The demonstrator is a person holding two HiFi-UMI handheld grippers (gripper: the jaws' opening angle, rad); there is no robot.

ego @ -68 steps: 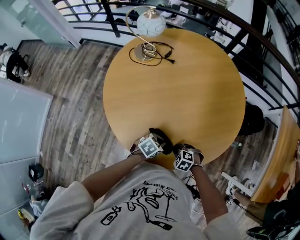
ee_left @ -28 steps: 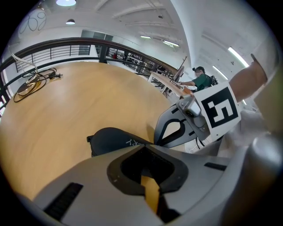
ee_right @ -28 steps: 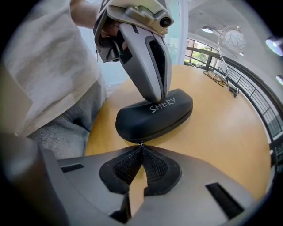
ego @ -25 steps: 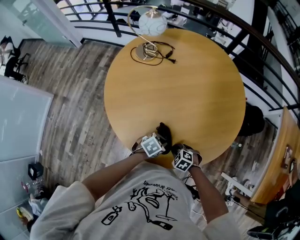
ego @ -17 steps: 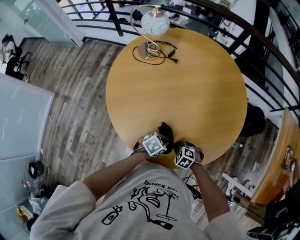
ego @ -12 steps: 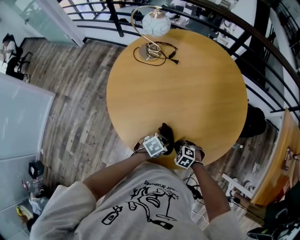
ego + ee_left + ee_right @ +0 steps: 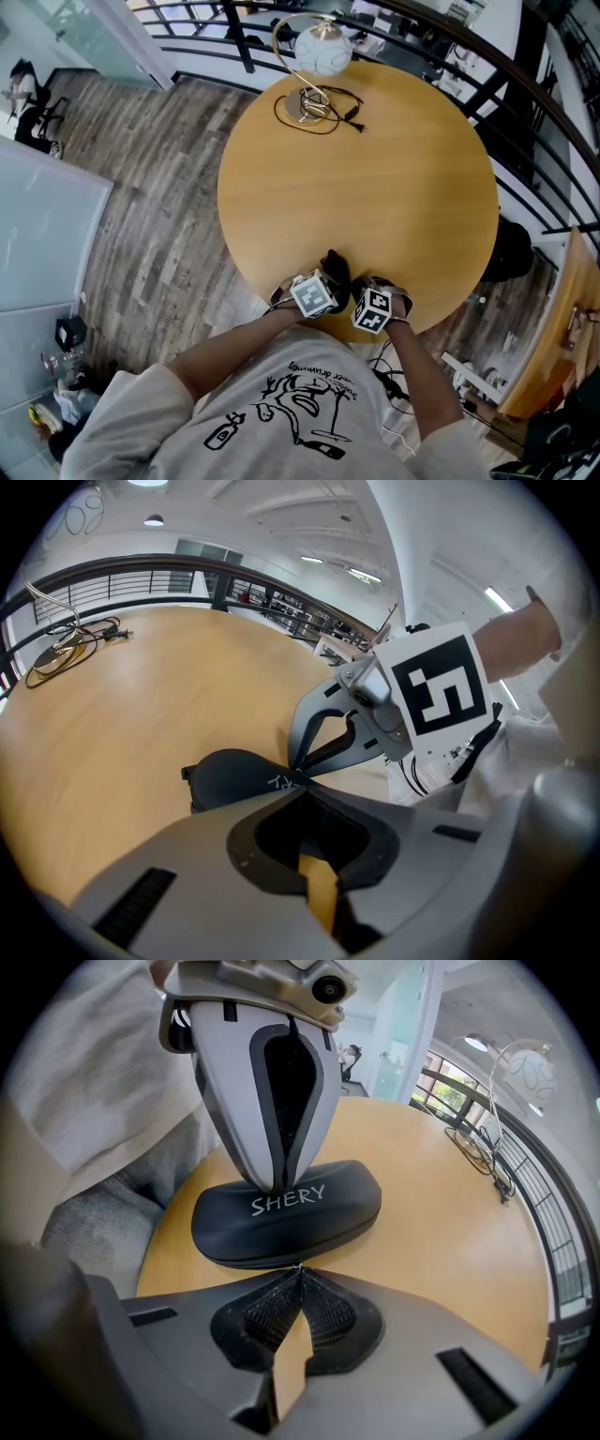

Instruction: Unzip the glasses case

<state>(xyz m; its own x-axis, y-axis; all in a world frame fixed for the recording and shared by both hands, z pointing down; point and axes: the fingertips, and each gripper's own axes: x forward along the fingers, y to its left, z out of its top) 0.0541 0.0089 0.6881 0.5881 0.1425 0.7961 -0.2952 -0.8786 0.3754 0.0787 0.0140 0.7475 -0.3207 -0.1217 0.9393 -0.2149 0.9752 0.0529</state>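
**While Nothing Is Open Yet**

Where the round table (image 7: pixel 375 187) nears the person, the black glasses case (image 7: pixel 286 1213) lies flat, lid closed. The left gripper (image 7: pixel 279 1183), jaws together, presses its tips on the lid. The right gripper (image 7: pixel 298 1269) is pinched tight on the small metal zip pull (image 7: pixel 298 1264) at the case's seam.

Left gripper (image 7: pixel 298 782), right gripper (image 7: pixel 298 1267): fingers pinched together, tips facing each other, close.
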